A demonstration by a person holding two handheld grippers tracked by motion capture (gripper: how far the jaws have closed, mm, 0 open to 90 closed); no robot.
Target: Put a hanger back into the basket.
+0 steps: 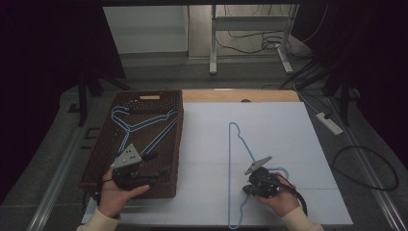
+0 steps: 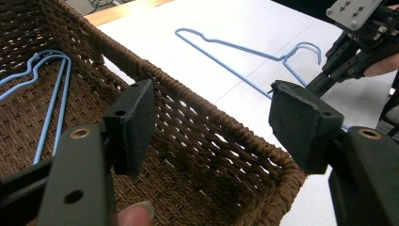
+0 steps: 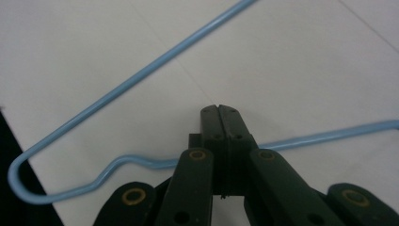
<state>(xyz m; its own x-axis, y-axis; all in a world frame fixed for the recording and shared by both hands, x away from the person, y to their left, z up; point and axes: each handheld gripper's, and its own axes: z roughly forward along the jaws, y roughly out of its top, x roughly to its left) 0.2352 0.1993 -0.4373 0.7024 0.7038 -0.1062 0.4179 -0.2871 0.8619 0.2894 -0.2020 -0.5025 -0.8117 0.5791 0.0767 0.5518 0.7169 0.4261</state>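
Right gripper (image 1: 257, 179): lower right of the high view, jaws pressed together — in the right gripper view the blue hanger wire (image 3: 117, 89) passes under and behind the closed tips, so a pinch on it looks likely, though the contact itself is hidden.
Left gripper (image 1: 146, 169): lower left of the high view, over the near end of the basket, jaws standing apart with nothing between the pads (image 2: 301, 120).
Hanger on the table (image 1: 235, 159): light blue wire, lying flat on the white table top (image 1: 288, 130), right of the basket and apart from it, hook end by the right gripper.
Hangers in the basket (image 1: 139, 126): blue wire hangers already resting inside the brown wicker basket (image 1: 179, 139), toward its far end.
Done so far: judging by the layout, at least two hangers are stowed.
Left to do: the one on the table looks to be next — lift it, carry it over the basket wall, let go.
Writing: no brand, label or readable text anywhere.
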